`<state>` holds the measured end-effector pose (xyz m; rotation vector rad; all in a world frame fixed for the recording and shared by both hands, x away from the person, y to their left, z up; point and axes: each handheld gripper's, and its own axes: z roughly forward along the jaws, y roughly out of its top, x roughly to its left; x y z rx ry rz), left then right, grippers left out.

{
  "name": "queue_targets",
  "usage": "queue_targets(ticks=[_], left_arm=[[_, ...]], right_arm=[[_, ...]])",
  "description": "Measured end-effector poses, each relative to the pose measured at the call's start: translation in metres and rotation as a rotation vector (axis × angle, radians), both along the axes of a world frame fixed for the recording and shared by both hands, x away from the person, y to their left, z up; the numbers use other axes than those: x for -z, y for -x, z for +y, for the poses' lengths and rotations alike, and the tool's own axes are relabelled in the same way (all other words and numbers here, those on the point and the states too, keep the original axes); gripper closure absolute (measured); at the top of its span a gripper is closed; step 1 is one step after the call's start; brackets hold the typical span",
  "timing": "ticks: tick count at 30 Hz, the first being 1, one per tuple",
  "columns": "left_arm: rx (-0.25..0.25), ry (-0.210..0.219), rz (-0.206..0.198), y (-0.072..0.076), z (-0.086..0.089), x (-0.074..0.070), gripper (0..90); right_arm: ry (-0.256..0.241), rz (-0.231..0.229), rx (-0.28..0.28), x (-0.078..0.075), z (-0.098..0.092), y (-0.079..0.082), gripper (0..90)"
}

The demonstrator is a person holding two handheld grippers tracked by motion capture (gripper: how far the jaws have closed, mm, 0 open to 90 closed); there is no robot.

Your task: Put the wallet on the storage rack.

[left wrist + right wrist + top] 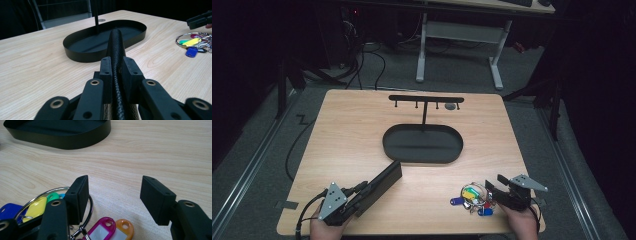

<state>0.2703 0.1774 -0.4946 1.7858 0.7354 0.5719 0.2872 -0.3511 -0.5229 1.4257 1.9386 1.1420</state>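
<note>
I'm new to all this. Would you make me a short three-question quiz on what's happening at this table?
1. True or false: the left tool is clamped on a flat black textured wallet.
2. What lies beside the open right tool? A) a bunch of keys with coloured plastic tags on a metal ring B) a pair of scissors C) a white mug
3. Fill in: the black oval metal tray has an upright post carrying a bar with small ____.

Key: 1 true. 2 A. 3 hooks.
</note>
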Motion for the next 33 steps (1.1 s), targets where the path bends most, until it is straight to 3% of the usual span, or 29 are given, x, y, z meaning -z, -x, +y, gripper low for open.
queue_targets(ticks=[5, 7, 8, 10, 17, 20, 23, 31, 33], left_arm=[[-0.010, 0.003, -0.002, -0.0008, 0.0011, 0.0007, 77.6], [-0.042, -0.007, -0.004, -0.0007, 0.0012, 0.0000, 75.3], [-0.050, -0.018, 0.004, -0.0013, 0.0006, 0.0002, 67.1], [-0.047, -0.030, 0.018, -0.0024, 0.0002, 0.0018, 59.3], [-0.030, -0.062, 0.039, -0.0028, -0.0018, 0.0033, 54.1], [0.010, -0.080, 0.095, -0.0047, -0.0031, 0.0014, 51.4], [0.004, -0.108, 0.056, -0.0004, -0.0045, -0.0008, 48.3], [0.004, -0.103, 0.094, -0.0013, 0.0028, -0.0032, 43.2], [-0.006, -0.107, 0.084, -0.0020, 0.0041, -0.0036, 43.3]], right_arm=[[0.004, 0.000, -0.004, 0.0004, -0.0001, -0.0002, 40.4], [0.004, 0.001, -0.005, 0.0005, -0.0003, -0.0002, 40.4], [0.001, 0.004, -0.004, 0.0005, -0.0003, -0.0001, 40.4], [0.001, 0.004, -0.004, 0.0004, -0.0004, 0.0000, 40.4], [0.001, 0.003, -0.007, 0.0008, -0.0001, -0.0007, 40.4], [0.000, 0.004, -0.009, 0.0010, -0.0003, -0.0011, 40.6], [-0.013, 0.009, -0.005, 0.0009, -0.0004, -0.0012, 40.8], [-0.016, 0.021, -0.007, 0.0007, -0.0002, -0.0017, 43.0], [-0.013, 0.020, -0.005, 0.0004, -0.0008, -0.0011, 43.7]])
